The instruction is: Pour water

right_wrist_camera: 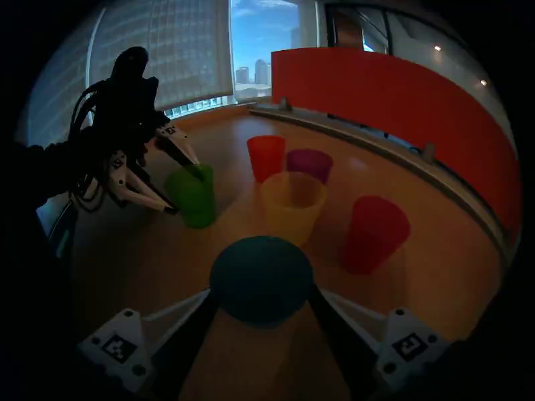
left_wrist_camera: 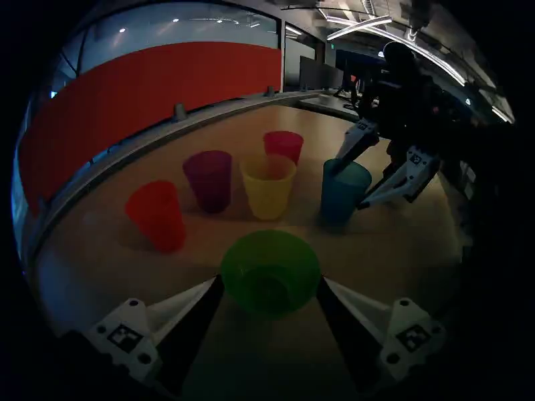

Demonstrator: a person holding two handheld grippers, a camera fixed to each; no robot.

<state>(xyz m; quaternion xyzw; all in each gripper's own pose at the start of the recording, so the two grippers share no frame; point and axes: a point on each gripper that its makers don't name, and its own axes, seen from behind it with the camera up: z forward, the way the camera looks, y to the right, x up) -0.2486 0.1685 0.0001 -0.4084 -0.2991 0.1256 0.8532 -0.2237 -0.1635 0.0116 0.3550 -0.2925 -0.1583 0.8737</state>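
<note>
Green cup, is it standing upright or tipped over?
Upright: the green cup stands on the table, open mouth up, gripped by the left gripper.

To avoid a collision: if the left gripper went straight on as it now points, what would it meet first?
The green cup sits between the jaws of the left gripper; beyond it, the yellow cup seems next in line, though depth is unclear.

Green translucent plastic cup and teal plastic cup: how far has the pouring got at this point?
Done: left gripper grips the green translucent plastic cup; right gripper grips the teal plastic cup. In hand: both cups look upright on the wooden table, neither tilted. Remaining: lifting and tipping one over the other; no water is discernible.
</note>
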